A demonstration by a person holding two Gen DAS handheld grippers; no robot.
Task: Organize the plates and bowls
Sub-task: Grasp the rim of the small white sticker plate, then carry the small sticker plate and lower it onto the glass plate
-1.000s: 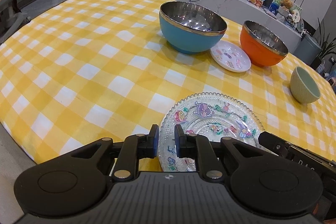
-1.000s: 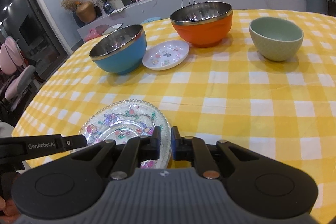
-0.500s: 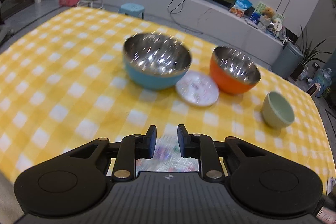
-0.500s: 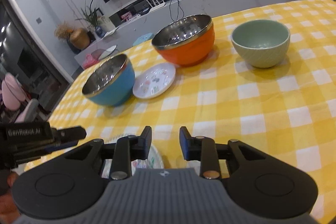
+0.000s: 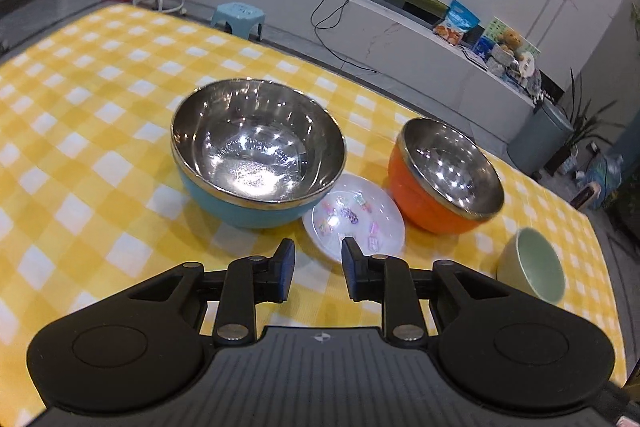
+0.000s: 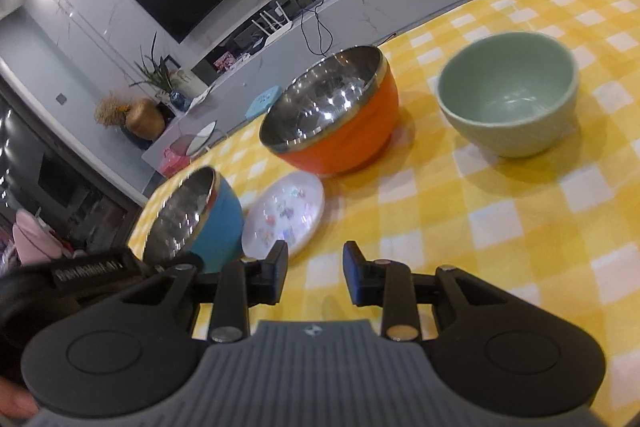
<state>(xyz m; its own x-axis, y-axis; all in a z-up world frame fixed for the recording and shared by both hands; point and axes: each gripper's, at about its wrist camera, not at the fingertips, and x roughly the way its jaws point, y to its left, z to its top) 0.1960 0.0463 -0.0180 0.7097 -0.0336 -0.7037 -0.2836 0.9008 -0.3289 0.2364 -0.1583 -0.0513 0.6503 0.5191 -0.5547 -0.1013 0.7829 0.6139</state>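
A blue steel-lined bowl (image 5: 256, 163), a small white patterned plate (image 5: 356, 217), an orange steel-lined bowl (image 5: 444, 179) and a pale green bowl (image 5: 534, 265) stand on the yellow checked tablecloth (image 5: 88, 155). My left gripper (image 5: 317, 267) is open and empty, above the cloth just short of the small plate. My right gripper (image 6: 315, 275) is open and empty, near the small plate (image 6: 286, 215), with the blue bowl (image 6: 200, 215) to its left, the orange bowl (image 6: 336, 119) and the green bowl (image 6: 508, 95) beyond. The large glass plate is out of view.
The left gripper's body (image 6: 80, 271) shows at the right wrist view's left edge. Beyond the table's far edge are a long TV counter (image 5: 360, 7), a blue stool (image 5: 238, 15) and a bin (image 5: 538, 135).
Both grippers let go of the large glass plate, opened, and rose and moved forward toward the small plate and bowls. The glass plate has dropped out of view.
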